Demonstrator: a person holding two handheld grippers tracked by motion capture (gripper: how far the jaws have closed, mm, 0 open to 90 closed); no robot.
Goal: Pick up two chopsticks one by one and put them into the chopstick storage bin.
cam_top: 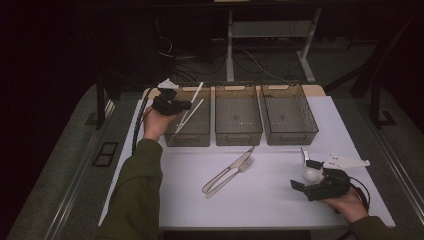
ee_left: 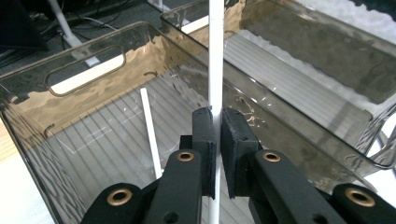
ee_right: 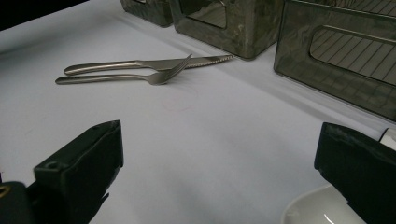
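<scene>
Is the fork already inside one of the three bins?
No, the fork lies on the white table beside the knife, in front of the bins.

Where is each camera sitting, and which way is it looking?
High view: sits above the person's side, looking forward and down at the table; both forearms and each tool show.
Left gripper view: rides the left tool, looking into the left bin; its jaws clamp a white chopstick.
Right gripper view: rides the right tool, looking low across the table; jaws wide apart.
Shared: the high and right gripper views both show the knife and fork.
</scene>
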